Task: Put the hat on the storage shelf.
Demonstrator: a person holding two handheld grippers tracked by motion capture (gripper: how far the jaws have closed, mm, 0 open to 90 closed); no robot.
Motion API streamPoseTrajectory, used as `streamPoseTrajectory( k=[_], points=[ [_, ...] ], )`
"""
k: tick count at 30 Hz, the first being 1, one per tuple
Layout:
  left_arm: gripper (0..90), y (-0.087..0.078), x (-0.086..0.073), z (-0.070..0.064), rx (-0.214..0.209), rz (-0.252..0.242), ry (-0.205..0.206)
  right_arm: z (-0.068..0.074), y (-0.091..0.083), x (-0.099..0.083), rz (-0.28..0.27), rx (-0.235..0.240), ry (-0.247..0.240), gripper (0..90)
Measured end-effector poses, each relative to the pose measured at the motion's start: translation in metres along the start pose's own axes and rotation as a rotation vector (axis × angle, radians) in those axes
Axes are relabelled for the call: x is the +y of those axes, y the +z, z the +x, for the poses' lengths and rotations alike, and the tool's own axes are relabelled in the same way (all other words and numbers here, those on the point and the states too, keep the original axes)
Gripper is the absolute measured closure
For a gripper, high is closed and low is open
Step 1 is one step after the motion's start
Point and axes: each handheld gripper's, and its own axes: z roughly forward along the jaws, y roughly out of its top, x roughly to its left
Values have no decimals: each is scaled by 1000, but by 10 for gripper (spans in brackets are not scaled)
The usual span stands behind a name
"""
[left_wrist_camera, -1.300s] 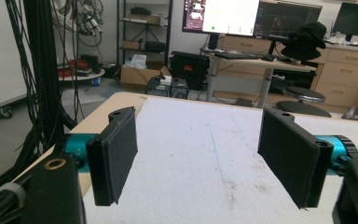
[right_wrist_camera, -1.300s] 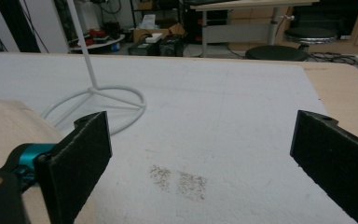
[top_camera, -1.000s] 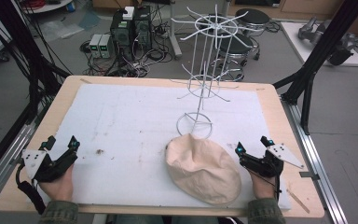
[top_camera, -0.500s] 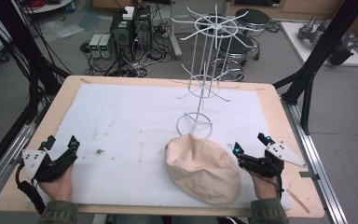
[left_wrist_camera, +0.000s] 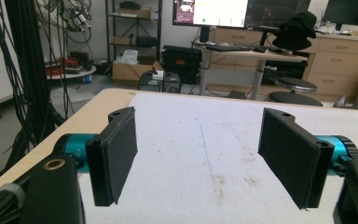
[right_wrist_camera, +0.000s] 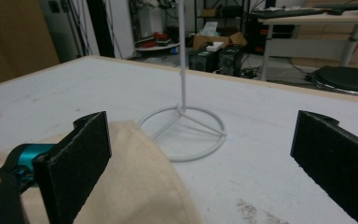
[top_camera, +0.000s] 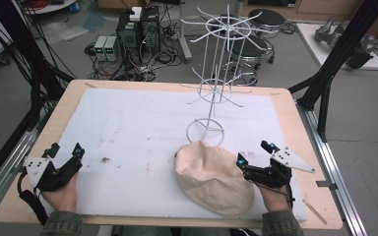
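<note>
A beige cloth cap (top_camera: 212,176) lies on the white mat near the front edge, just in front of the ring base of a white wire rack (top_camera: 215,73). My right gripper (top_camera: 256,153) is open beside the cap's right side, its left jaw over the cap's edge (right_wrist_camera: 135,186); nothing is held between its jaws (right_wrist_camera: 200,163). The rack's base ring (right_wrist_camera: 182,131) stands just ahead of it. My left gripper (top_camera: 65,151) is open at the front left, with bare mat between its jaws (left_wrist_camera: 198,158).
The white mat (top_camera: 142,123) covers a wooden table (top_camera: 64,101). Black frame posts (top_camera: 334,54) stand at both sides. Computers and cables (top_camera: 138,34) and stools (top_camera: 266,19) sit on the floor behind the table. Small dark specks (top_camera: 104,159) mark the mat.
My right gripper has shifted slightly left toward the cap. The left gripper and the cap have stayed in place.
</note>
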Motion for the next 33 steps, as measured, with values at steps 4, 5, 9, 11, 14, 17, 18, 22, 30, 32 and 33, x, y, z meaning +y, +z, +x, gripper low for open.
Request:
streamPoseTrajectory(
  k=[4,5,9,11,14,17,18,22,30,32,33],
  points=[
    [284,0,0,-1,5,1,7,6,4,-1,36,20,-15,39],
    [287,0,0,-2,14,0,14,7,5,-2,47,27,-16,39],
    [287,-1,0,-2,20,-4,16,12,8,-3,66,41,-37,39],
    [287,-2,1,-2,29,-9,15,15,11,-4,87,44,-63,39],
    [287,-2,1,0,34,-11,12,16,12,-5,99,52,-58,39],
    [288,-3,1,1,44,-13,9,16,14,-6,111,55,-59,39],
    [288,-3,1,1,46,-14,7,17,15,-7,123,60,-61,39],
    [287,-3,1,2,34,-17,-1,18,19,-11,160,68,-81,39],
    [287,-5,1,2,27,-15,-5,15,25,-15,257,62,-64,42],
    [287,-5,1,2,28,-12,-7,15,27,-17,290,54,-62,42],
    [287,-5,1,1,29,-9,-8,15,28,-17,301,54,-63,42]
  ],
)
